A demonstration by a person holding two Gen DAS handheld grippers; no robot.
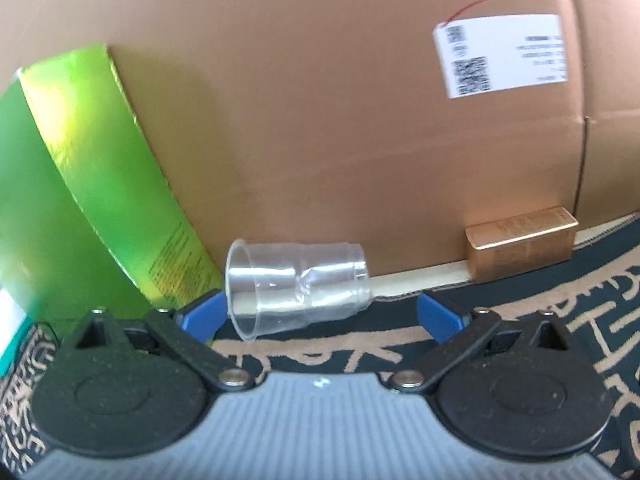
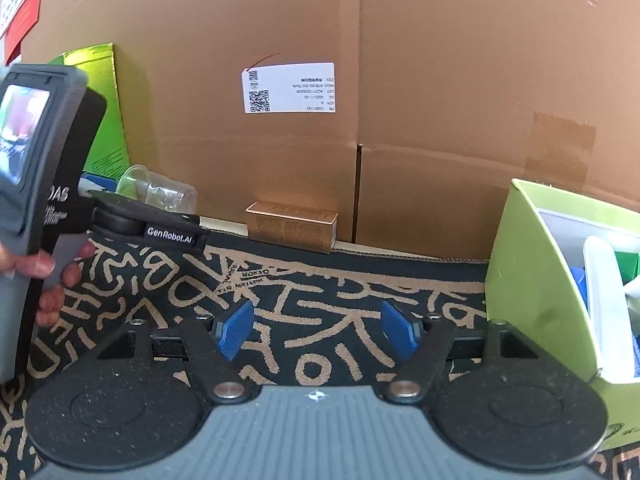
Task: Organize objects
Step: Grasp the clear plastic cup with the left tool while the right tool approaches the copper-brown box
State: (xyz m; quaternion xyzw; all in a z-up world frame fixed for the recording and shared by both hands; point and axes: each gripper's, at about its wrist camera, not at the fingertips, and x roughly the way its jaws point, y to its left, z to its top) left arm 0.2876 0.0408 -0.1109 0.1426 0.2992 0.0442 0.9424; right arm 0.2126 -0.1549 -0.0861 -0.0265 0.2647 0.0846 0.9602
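Observation:
A clear plastic cup (image 1: 296,284) lies on its side on the patterned rug, against the foot of a big cardboard box (image 1: 320,120). My left gripper (image 1: 320,312) is open around it; the left blue pad sits close to the cup's rim and the right pad stands well off its base. In the right wrist view the same cup (image 2: 160,190) shows at the far left beyond the left gripper's finger (image 2: 172,234), and a hand (image 2: 44,272) holds that tool. My right gripper (image 2: 316,330) hangs open over the rug with nothing between its pads.
A small gold carton (image 1: 520,240) lies along the cardboard box, right of the cup. A tall green box (image 1: 100,180) stands left of the cup. A light green bin (image 2: 532,280) holding several items sits at the right. The black and tan rug (image 2: 320,292) covers the floor.

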